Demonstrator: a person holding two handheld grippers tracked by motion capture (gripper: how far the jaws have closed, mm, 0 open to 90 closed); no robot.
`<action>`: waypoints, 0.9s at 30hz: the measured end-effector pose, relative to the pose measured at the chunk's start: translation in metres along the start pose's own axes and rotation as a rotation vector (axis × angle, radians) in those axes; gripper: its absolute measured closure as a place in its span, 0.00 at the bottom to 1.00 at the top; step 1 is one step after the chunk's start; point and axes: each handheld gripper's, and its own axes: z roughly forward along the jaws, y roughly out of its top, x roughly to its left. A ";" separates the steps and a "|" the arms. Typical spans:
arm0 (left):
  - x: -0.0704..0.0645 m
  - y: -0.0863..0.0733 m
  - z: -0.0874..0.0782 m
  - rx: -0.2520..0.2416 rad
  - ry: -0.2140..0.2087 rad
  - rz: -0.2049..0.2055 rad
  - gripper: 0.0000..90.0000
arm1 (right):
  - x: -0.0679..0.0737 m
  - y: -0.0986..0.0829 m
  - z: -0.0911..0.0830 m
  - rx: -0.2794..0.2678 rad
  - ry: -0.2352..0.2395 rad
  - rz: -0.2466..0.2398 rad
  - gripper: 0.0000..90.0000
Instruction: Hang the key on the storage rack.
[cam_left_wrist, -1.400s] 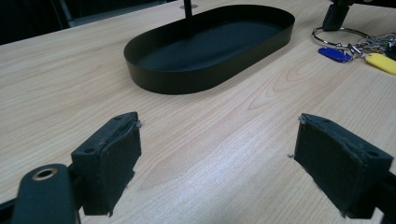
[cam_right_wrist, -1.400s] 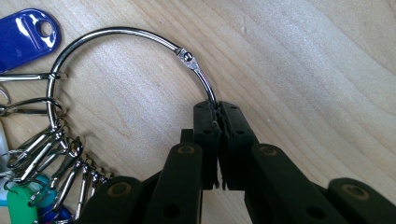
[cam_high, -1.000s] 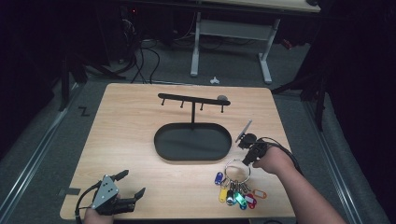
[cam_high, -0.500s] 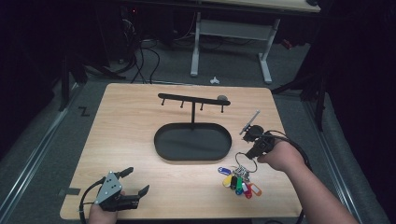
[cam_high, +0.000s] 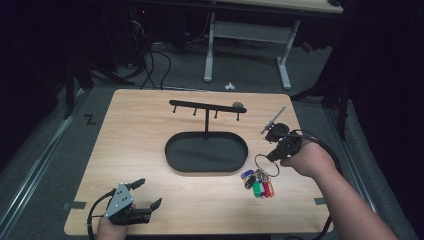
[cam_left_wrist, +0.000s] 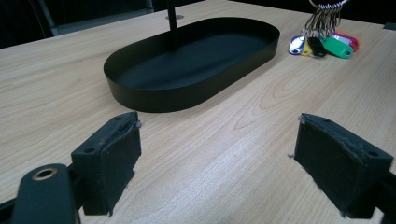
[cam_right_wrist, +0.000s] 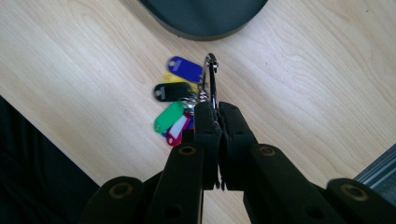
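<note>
Beside the black tray (cam_high: 206, 153), right gripper (cam_right_wrist: 217, 116) clamped on upright key ring (cam_right_wrist: 211, 79), tags (cam_right_wrist: 173, 109) trailing tableward; left gripper (cam_left_wrist: 217, 154) agape.

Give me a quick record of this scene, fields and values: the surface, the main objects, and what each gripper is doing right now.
surface: light wooden table
stand: black oval metal tray with an upright post and a hooked crossbar
keys: large metal ring carrying coloured plastic key tags, tags resting on the table beside the tray
left gripper: open, jaws wide apart, holding nothing, at the near left corner of the table
right gripper: shut on the ring, to the right of the tray
floor item: small white object beyond the table
</note>
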 end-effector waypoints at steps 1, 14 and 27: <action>0.000 0.000 0.000 0.007 -0.003 0.003 0.17 | 0.000 0.001 -0.003 -0.002 0.000 0.001 0.97; 0.001 -0.001 0.000 0.005 0.000 -0.001 0.17 | 0.000 0.011 -0.041 -0.021 -0.066 -0.015 0.97; 0.002 -0.002 -0.004 0.007 0.008 -0.004 0.17 | -0.002 0.022 -0.065 -0.040 -0.104 -0.023 0.97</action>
